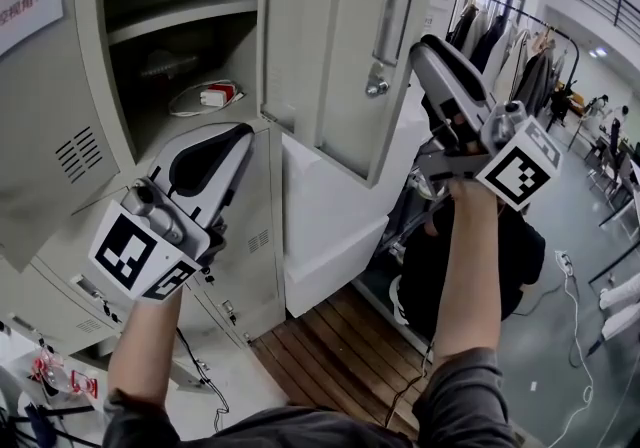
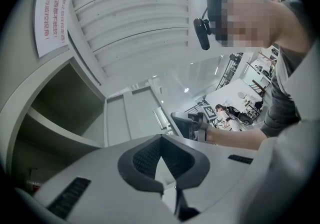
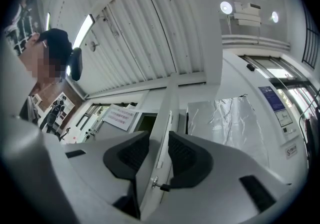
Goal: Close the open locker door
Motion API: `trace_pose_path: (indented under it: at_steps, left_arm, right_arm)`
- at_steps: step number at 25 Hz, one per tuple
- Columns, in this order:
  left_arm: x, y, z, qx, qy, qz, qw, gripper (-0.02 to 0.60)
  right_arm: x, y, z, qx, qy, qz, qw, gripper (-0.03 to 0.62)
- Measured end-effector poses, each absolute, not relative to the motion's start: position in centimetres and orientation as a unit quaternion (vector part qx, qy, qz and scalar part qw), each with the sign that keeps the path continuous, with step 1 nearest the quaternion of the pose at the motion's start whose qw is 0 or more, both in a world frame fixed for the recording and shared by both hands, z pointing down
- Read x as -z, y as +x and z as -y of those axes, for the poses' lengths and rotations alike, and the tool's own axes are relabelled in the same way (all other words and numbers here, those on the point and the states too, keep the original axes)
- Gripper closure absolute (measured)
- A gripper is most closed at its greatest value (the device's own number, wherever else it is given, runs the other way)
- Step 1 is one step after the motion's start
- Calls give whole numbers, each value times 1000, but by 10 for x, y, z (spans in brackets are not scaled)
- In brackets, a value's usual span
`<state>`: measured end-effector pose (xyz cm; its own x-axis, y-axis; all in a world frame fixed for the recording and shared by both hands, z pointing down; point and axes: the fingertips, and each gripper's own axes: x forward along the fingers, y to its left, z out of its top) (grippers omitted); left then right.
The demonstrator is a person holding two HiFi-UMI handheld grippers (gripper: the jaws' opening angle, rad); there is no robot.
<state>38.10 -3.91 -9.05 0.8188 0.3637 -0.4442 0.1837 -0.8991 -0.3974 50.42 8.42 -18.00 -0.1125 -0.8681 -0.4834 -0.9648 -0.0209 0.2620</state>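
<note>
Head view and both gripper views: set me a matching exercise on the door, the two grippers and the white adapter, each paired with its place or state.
Things:
1. door
2. left gripper
3. right gripper
4. white adapter

Place or state:
A. jaws together, nothing between them
B. inside the locker
C. swung open
D. jaws apart, astride the door's edge

Pairs: 1-C, 2-A, 3-D, 4-B
</note>
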Motion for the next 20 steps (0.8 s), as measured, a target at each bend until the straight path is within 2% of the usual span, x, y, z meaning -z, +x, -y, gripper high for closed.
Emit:
trace_pose_path:
  at_steps: [20]
  left_arm:
    - [90,312,60,-262,-941,116,180,568]
  right_arm:
    - [183,426,-39,-252,-619,-739,80,450]
